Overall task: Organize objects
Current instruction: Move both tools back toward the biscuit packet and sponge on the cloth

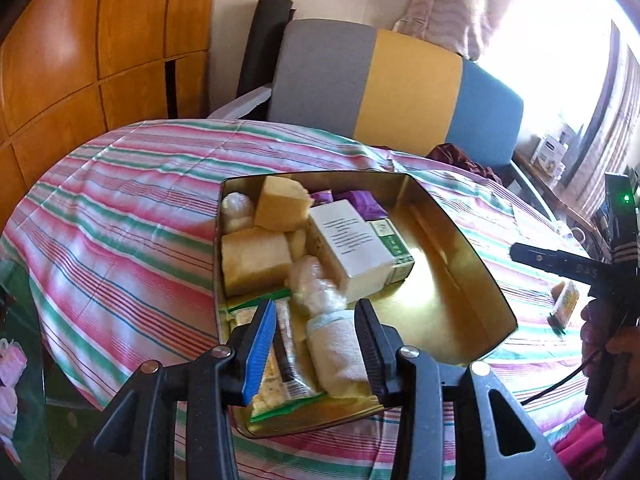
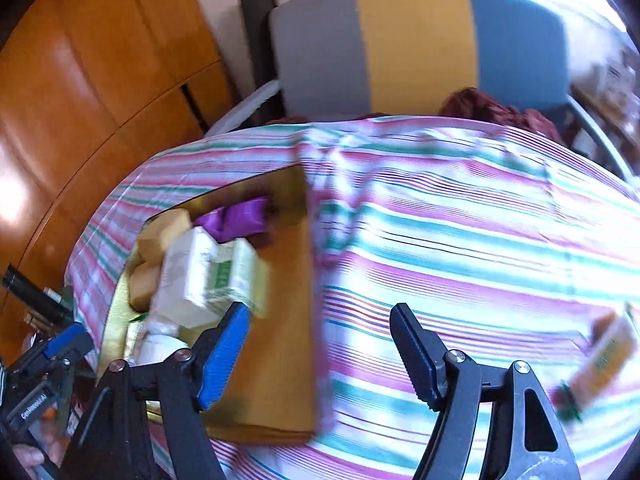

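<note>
One packet left outside the tin, we judge.

Beside the gold tin (image 1: 460,216) on the striped counter (image 1: 120,220), the orange packet (image 2: 612,356) lies apart; our right tongs (image 2: 320,356) gape empty, so we should centre them over it before closing. Left tongs (image 1: 316,344) hang unclenched above the white roll (image 1: 340,352), gripping nothing.

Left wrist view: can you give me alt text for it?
The left tongs hover open over a gold tin on a striped tablecloth, its left side packed with a white box, yellow blocks and wrapped bundles. The right tongs reach in at the right edge.
</note>
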A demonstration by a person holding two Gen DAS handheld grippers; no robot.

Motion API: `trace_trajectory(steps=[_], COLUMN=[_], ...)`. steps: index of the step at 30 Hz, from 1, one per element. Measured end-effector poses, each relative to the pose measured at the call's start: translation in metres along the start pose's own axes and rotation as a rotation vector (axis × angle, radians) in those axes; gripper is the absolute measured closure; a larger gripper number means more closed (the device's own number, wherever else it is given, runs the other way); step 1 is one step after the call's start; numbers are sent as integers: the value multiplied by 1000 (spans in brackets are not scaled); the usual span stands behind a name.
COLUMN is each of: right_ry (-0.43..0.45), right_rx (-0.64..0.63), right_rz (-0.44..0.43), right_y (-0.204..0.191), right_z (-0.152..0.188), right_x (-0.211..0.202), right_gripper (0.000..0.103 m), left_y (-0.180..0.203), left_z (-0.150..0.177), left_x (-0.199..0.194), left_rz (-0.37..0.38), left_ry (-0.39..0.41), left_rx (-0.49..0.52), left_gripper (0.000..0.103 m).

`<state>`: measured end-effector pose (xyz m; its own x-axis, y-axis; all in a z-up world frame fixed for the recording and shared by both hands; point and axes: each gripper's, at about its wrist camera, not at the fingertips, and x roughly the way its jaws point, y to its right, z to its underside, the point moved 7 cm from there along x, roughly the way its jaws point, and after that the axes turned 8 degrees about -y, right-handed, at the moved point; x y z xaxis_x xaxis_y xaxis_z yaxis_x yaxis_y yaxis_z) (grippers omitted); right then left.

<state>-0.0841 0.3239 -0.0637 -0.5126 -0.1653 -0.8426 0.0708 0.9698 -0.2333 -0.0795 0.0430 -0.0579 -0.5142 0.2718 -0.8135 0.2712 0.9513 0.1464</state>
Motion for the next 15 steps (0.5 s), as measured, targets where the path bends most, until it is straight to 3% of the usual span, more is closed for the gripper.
trace_trajectory(steps=[15], right_ry=[122], right_rx=[287], right_rz=[147], right_y=[154], right_z=[19], right_x=[-73], right_gripper=[16], left_y=[56], left_z=[3], left_x=[0], left_rz=[25], left_ry=[-12], left_rx=[128], left_gripper=[62])
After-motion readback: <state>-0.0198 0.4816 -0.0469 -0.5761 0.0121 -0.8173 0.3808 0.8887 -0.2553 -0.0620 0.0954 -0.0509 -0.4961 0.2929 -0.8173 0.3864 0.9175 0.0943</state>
